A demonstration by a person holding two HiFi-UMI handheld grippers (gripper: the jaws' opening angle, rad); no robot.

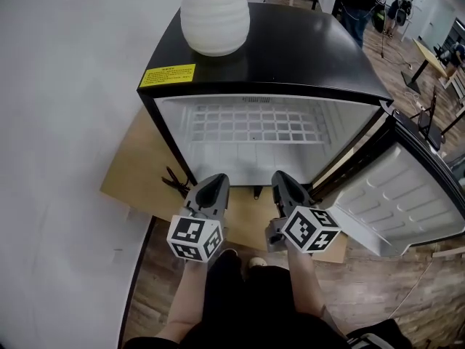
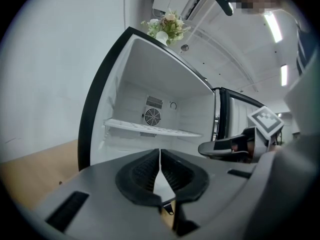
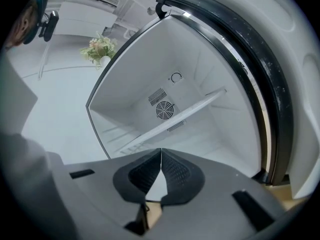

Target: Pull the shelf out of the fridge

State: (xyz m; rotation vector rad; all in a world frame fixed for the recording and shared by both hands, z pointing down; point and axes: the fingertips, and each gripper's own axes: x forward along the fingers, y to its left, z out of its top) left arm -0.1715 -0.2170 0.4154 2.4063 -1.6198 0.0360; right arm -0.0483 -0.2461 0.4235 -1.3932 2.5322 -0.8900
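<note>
**Both claws shut and empty, short of the open fridge**

We hold the left claw point(image 1: 216, 180) and the right claw point(image 1: 280, 176) side by side before the fridge point(image 1: 290, 57), each pointing nearly level into it, jaws pressed together on nothing. The shelf point(image 1: 254, 126) sits in its rails, about halfway up the cavity and well apart from both claws. As we judge it, going in shut would only nudge the shelf back, so the jaws must open first. A pull by one claw alone, or harder on one side, could skew the shelf and jam it. A sharp tug could rock the fridge and the vase point(image 1: 214, 13) on top. The open door point(image 1: 407, 195) stands close on our right.
</note>
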